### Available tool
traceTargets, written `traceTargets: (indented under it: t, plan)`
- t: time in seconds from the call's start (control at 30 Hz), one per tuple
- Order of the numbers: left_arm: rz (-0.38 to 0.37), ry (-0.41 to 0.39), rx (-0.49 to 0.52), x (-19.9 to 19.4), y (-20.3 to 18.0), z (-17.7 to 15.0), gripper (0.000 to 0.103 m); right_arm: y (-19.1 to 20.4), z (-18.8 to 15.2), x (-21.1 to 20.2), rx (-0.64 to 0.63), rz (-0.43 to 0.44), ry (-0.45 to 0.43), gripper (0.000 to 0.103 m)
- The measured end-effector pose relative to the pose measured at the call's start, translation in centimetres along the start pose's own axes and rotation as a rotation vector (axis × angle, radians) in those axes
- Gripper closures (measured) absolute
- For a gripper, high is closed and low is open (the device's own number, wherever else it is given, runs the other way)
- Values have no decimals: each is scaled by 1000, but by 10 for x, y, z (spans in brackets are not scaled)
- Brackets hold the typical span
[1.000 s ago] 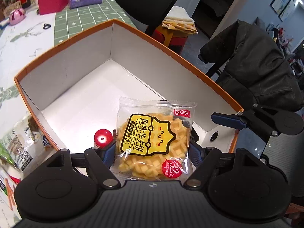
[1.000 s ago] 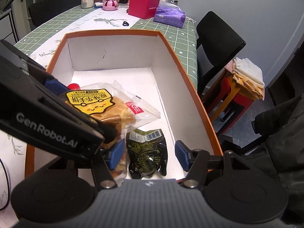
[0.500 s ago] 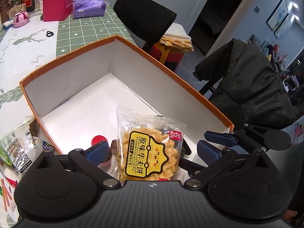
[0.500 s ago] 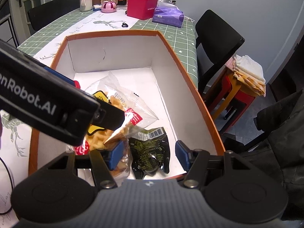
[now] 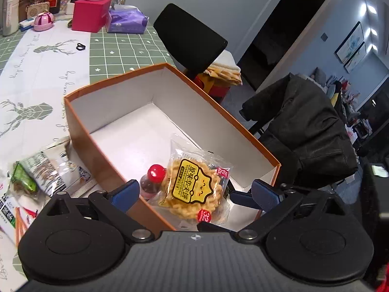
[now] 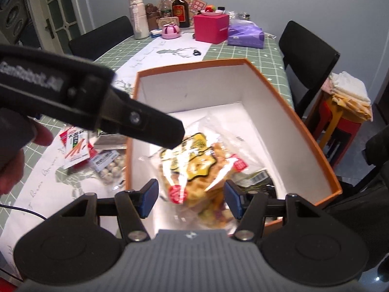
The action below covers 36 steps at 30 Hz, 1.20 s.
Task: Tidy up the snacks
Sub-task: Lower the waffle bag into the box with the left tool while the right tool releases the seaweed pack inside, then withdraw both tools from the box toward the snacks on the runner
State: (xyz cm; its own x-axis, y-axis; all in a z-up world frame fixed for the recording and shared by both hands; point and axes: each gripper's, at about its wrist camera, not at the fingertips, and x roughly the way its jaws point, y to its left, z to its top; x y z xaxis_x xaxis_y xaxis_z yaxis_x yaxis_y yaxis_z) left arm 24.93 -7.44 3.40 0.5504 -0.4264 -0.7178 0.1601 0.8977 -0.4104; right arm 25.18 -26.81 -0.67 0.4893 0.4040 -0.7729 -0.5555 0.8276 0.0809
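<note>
- Snacks: the waffle packet (image 5: 194, 189) with the yellow label lies inside the orange box (image 5: 80, 126), at its near end, flat on the white floor.
- On the far left of my left camera, loose packets (image 5: 41, 175) sit on the tablecloth (image 5: 43, 73), just outside the box's left wall.
- My left gripper (image 5: 194, 196) has its jaws spread as wide as they go; they have just been opening, and nothing is pinched between them. Its left blue pad (image 5: 125, 194) hangs outside the box wall, the right one over the box's near end.
- A small bottle with a red cap (image 5: 155, 177) stands in the box, touching the left edge of the waffle packet.
- A dark packet with a barcode (image 6: 260, 180) pokes out from under the waffle packet's right side, seen from my right camera.
- My right gripper (image 6: 189, 198) is about half open above the near end of the box; the waffle packet shows between its pads, but they are not pressing on it.
- In that same view, the left gripper's arm crosses the upper left, with part of a hand (image 6: 14, 160) at the edge.
- Further right, a black chair (image 5: 192, 36) and a dark jacket (image 5: 306, 131) stand beside the table.
</note>
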Motion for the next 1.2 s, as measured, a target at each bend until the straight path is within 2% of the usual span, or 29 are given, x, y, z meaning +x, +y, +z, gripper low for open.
traceTargets:
  t: [0.1, 0.13, 0.3, 0.33, 0.77, 1.0, 1.07, 1.2]
  plan:
    - [-19, -11, -29, -12, 10, -6, 0, 9, 0, 12, 5, -64, 25, 48]
    - [-26, -20, -39, -17, 14, -8, 0, 9, 0, 15, 12, -71, 29, 52]
    - [-34, -60, -57, -32, 29, -20, 0, 0, 3, 25, 79, -93, 14, 58]
    - [-33, -65, -61, -35, 32, -23, 0, -1, 4, 27, 89, -106, 9, 63]
    - [79, -131, -42, -59, 64, -62, 0, -18, 26, 39, 203, -283, -73, 64]
    - [140, -199, 26, -77, 69, -77, 1, -16, 31, 39, 220, -306, -106, 64]
    - [152, -213, 50, -80, 70, -81, 1, -12, 31, 38, 198, -285, -135, 64]
    - [166, -216, 56, -82, 79, -87, 2, -5, 35, 44, 164, -296, -105, 64]
